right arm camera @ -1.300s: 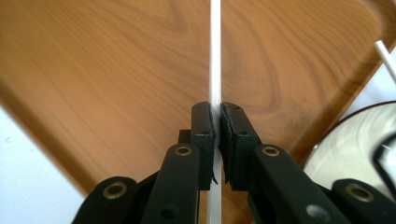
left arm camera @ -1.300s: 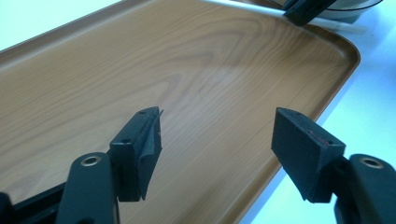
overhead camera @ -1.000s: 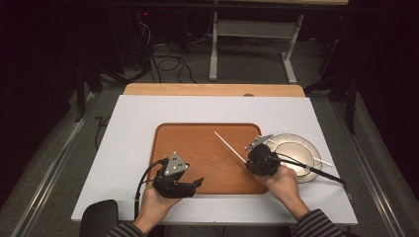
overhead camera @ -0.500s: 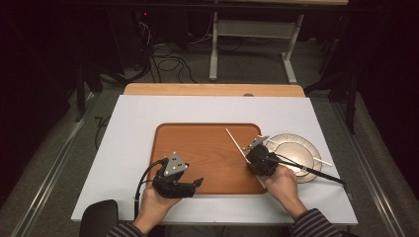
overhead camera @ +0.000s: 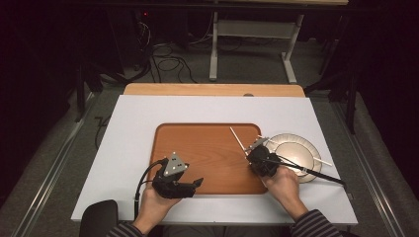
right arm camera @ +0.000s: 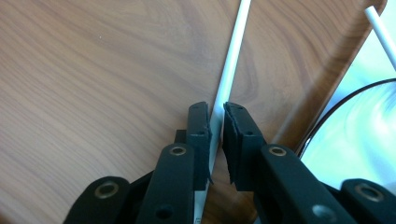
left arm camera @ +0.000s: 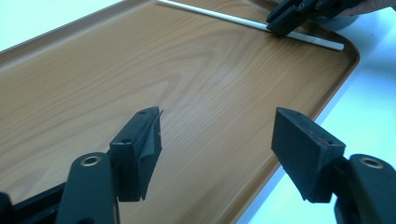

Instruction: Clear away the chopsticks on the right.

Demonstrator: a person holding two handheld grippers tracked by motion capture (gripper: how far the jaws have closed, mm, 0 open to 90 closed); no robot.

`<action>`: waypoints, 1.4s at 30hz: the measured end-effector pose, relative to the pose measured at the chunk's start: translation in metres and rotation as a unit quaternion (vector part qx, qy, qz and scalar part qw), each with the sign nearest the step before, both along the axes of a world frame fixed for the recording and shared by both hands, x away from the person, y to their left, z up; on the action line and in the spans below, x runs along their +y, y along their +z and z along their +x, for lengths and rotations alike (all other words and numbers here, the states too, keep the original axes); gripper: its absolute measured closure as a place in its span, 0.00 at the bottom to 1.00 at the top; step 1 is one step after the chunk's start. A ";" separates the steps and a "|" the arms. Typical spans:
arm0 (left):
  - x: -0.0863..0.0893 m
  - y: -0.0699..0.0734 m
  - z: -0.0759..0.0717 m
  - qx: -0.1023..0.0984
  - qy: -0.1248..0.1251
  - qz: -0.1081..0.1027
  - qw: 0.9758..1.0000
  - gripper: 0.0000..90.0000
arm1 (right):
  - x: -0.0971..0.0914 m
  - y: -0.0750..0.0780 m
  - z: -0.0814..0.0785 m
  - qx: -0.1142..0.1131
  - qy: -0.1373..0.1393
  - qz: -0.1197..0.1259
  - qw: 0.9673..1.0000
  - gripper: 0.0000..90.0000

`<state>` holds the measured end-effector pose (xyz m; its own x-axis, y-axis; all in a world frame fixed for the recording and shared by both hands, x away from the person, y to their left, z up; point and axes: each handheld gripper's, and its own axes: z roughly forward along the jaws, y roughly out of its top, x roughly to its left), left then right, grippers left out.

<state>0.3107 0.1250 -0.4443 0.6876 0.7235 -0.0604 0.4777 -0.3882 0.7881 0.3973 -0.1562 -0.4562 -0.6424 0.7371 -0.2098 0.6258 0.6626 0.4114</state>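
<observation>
A thin white chopstick [overhead camera: 237,136] [left arm camera: 224,16] [right arm camera: 233,56] lies on the brown wooden tray [overhead camera: 207,148] [left arm camera: 140,60] [right arm camera: 93,70] near its right edge. My right gripper [overhead camera: 249,149] [right arm camera: 215,116] [left arm camera: 289,16] straddles the stick's near part. Its jaws have just been closing a little, with the chopstick between them; they stand a narrow gap apart and do not clamp it. My left gripper [overhead camera: 197,183] [left arm camera: 217,135] hovers wide open over the tray's front, with nothing between its pads.
A white plate [overhead camera: 296,148] [right arm camera: 355,135] sits on the white table [overhead camera: 148,118] just right of the tray. A second white stick [overhead camera: 318,160] [right arm camera: 378,23] and the right gripper's black cable cross it. A wooden board [overhead camera: 212,90] lies along the table's far edge.
The chopstick's far end has swung to the right on the tray while the right hand stayed put. The left gripper has not moved.
</observation>
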 end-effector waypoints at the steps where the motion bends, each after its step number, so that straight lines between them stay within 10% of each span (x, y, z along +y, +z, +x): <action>1: 0.000 0.000 0.000 0.000 0.000 0.000 1.000 0.37 | 0.000 0.000 0.000 0.000 0.000 0.001 1.000 0.91; 25: 0.000 -0.001 0.001 0.002 0.001 0.000 1.000 0.37 | -0.008 0.020 -0.010 -0.014 0.027 0.047 0.998 0.86; 34: 0.000 -0.001 0.001 0.002 0.001 0.000 1.000 0.37 | -0.048 0.069 -0.017 -0.033 0.046 0.131 0.990 0.84; 42: -0.001 -0.001 0.001 0.003 0.003 0.001 1.000 0.37 | -0.102 0.095 -0.008 -0.062 0.016 0.113 0.991 0.83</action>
<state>0.3119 0.1245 -0.4453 0.6831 0.7277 -0.0619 0.4840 -0.3876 0.7845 0.3896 -0.2582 -0.3609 -0.6461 0.7537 -0.1200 0.5410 0.5632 0.6246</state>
